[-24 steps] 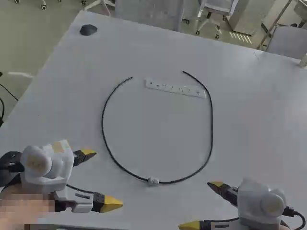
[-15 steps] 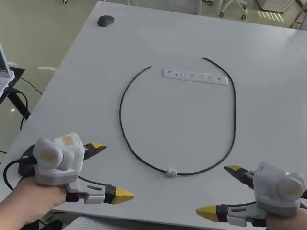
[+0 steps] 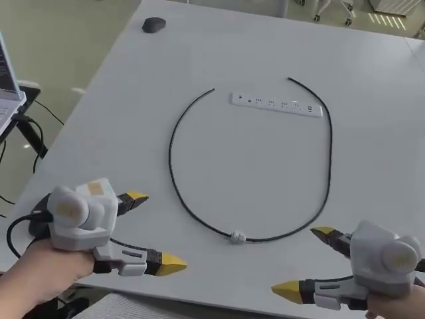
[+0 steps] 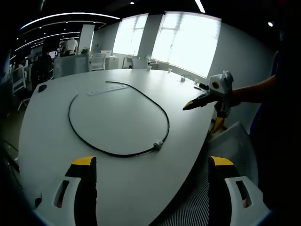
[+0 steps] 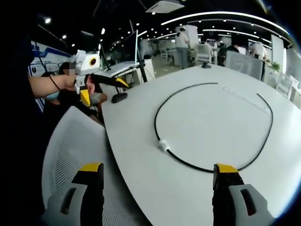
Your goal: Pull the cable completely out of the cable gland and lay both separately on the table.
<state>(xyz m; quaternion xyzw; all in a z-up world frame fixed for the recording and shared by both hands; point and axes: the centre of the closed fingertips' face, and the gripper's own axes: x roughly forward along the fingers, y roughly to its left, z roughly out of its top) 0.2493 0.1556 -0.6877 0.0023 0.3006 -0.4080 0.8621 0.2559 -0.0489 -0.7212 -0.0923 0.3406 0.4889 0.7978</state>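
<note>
A thin black cable [image 3: 170, 153] lies in an open loop on the white table [image 3: 246, 159], its two ends near the power strip. A small white cable gland [image 3: 236, 236] is threaded on it at the loop's near side, also seen in the left gripper view [image 4: 159, 145] and the right gripper view [image 5: 163, 145]. My left gripper [image 3: 154, 229] hovers open over the table's near left edge, nothing between its yellow tips. My right gripper [image 3: 308, 260] is open at the near right edge, right of the gland.
A white power strip [image 3: 276, 104] lies across the loop's far opening. A dark mouse [image 3: 154, 24] sits at the far left corner. A mesh chair [image 5: 70, 155] stands by the near edge. Office chairs and people are in the background.
The head camera has shifted, so the table sits differently in view. Both grippers stay open near the front edge; the cable and gland have not moved.
</note>
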